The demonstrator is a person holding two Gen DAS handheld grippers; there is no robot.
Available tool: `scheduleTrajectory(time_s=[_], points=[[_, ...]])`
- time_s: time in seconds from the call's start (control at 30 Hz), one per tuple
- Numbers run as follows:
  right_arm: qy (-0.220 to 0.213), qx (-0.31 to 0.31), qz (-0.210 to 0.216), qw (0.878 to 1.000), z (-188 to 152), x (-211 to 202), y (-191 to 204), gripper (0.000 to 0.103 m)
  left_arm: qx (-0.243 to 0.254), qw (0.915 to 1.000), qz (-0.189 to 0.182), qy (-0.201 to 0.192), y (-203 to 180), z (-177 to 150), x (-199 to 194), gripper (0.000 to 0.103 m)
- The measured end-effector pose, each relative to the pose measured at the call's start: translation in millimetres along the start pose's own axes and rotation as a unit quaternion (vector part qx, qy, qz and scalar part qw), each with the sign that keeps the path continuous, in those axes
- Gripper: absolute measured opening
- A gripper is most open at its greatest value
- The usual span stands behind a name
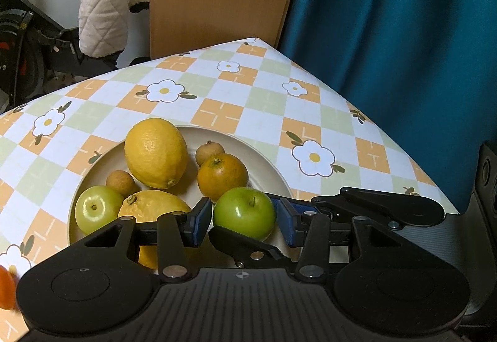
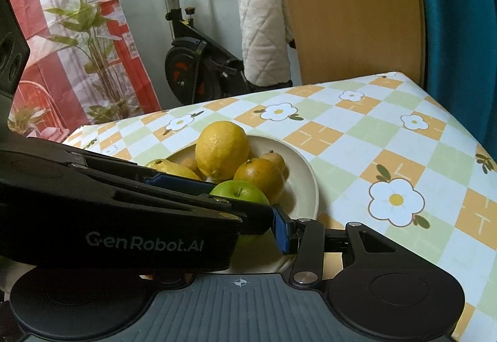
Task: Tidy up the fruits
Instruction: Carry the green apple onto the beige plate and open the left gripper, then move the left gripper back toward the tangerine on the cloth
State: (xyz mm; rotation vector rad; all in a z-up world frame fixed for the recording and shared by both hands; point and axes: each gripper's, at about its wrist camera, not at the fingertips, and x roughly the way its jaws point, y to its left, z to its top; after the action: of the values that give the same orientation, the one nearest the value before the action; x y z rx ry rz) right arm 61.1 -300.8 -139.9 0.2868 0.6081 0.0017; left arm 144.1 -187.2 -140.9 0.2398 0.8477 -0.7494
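So the left gripper (image 1: 243, 224) has its fingers spread with the green apple (image 1: 245, 213) right between the blue pads (image 1: 200, 224). Both pads sit just beside the skin, and honestly I can't tell if they're actually squeezing it or only flanking it. That apple is at the near edge of the cream plate (image 1: 267, 155), which sits on the bench (image 1: 217, 112) with its checked flower cloth. The right gripper (image 2: 239, 230) is crowded in at the same spot. Its fingers are wide apart and clamped on nothing, and in its own view the left one is hidden behind the other tool. Also on the plate: a big lemon (image 1: 155, 152) toward the back, a second lemon (image 1: 152, 208) nearer, and an orange (image 1: 222, 177) just behind the apple. There's also another green apple (image 1: 98, 210) on the left and two small brown fruits (image 1: 209, 152) tucked between them.
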Motion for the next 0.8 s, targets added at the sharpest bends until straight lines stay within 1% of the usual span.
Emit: scheduleTrajectory(time_s=[0.2, 0.37, 0.43, 0.47, 0.6, 0.8], points=[[0.001, 0.002, -0.001, 1.0, -1.2, -0.7, -0.6, 0.042, 0.004, 1.0, 0.006, 0.001, -1.9, 0.2, 0.8, 0.049], [-0.007, 0.002, -0.007, 1.0, 0.1, -6.1, -1.2, 0.043, -0.003, 1.0, 0.005, -0.004, 0.1, 0.3, -3.0, 0.052], [-0.012, 0.001, -0.011, 1.0, 1.8, -9.9, -1.3, 0.044, -0.003, 0.9999, 0.004, -0.011, 0.2, 0.7, -7.6, 0.055], [-0.016, 0.0, -0.012, 1.0, 2.7, -12.5, -0.9, 0.046, -0.003, 0.9999, 0.004, -0.015, -0.1, 1.1, -10.7, 0.055], [-0.031, -0.006, -0.019, 0.999, 7.8, -23.1, 0.9, 0.046, -0.005, 0.9994, -0.002, -0.035, 1.7, 4.4, -26.4, 0.056], [-0.057, -0.009, -0.028, 0.998, 19.1, -40.0, 2.8, 0.046, -0.027, 0.9969, 0.003, -0.073, 20.0, 7.7, -57.6, 0.056]])
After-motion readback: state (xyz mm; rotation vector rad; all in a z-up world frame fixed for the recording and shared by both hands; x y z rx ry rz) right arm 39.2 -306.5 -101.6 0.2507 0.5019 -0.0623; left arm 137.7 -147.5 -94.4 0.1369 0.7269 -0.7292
